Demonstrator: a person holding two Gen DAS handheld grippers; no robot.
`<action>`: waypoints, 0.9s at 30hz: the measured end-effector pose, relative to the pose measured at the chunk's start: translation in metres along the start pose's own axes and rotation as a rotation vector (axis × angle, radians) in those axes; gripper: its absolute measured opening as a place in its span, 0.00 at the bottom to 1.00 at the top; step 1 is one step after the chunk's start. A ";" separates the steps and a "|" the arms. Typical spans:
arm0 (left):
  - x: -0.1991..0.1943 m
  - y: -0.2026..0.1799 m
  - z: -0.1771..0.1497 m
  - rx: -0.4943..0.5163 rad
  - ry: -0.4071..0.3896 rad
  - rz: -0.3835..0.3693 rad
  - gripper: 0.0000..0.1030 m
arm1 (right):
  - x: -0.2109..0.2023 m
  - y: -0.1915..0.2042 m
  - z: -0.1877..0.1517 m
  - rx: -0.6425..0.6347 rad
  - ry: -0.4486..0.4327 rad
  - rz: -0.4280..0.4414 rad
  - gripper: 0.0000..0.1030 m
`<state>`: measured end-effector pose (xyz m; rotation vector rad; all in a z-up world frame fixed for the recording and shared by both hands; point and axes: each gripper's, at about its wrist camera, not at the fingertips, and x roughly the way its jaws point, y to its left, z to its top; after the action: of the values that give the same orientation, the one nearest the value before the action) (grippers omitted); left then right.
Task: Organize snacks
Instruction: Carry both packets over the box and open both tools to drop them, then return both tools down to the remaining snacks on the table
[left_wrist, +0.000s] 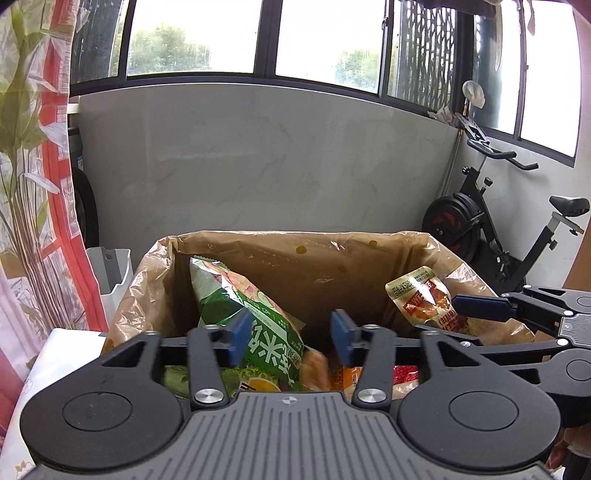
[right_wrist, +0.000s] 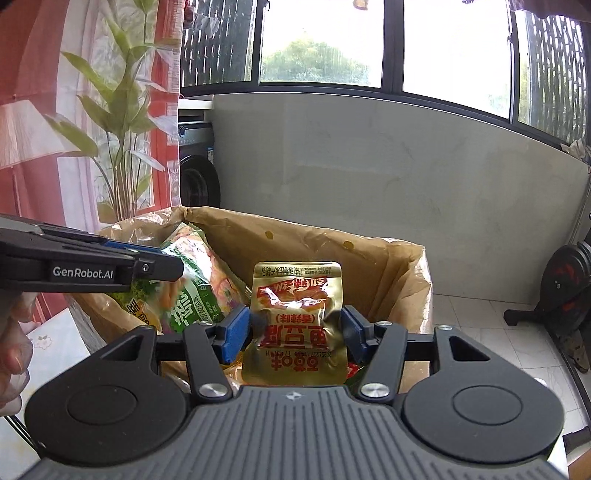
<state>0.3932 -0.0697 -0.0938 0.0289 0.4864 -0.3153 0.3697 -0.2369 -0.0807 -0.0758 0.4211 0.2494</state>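
The right tool pinches a gold pouch by its sides, above the lined box. The left tool gapes empty, the green bag just ahead, inside the box. The crumpled, slick pouch could slip out early and land outside.

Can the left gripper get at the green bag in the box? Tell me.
Probably yes. The left gripper is open and empty above the box, and the green bag stands upright just beyond its left finger, with nothing covering it.
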 end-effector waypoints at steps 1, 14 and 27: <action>-0.003 0.001 -0.001 -0.004 -0.012 0.000 0.63 | -0.001 0.000 -0.001 0.001 0.003 -0.003 0.57; -0.047 0.034 -0.003 -0.014 -0.037 0.007 0.75 | -0.025 0.014 -0.002 0.025 -0.033 0.018 0.83; -0.094 0.049 -0.055 0.008 -0.029 -0.028 0.75 | -0.065 0.024 -0.026 0.119 -0.108 0.060 0.90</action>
<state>0.3044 0.0096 -0.1008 0.0253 0.4567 -0.3451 0.2955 -0.2312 -0.0779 0.0673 0.3308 0.2857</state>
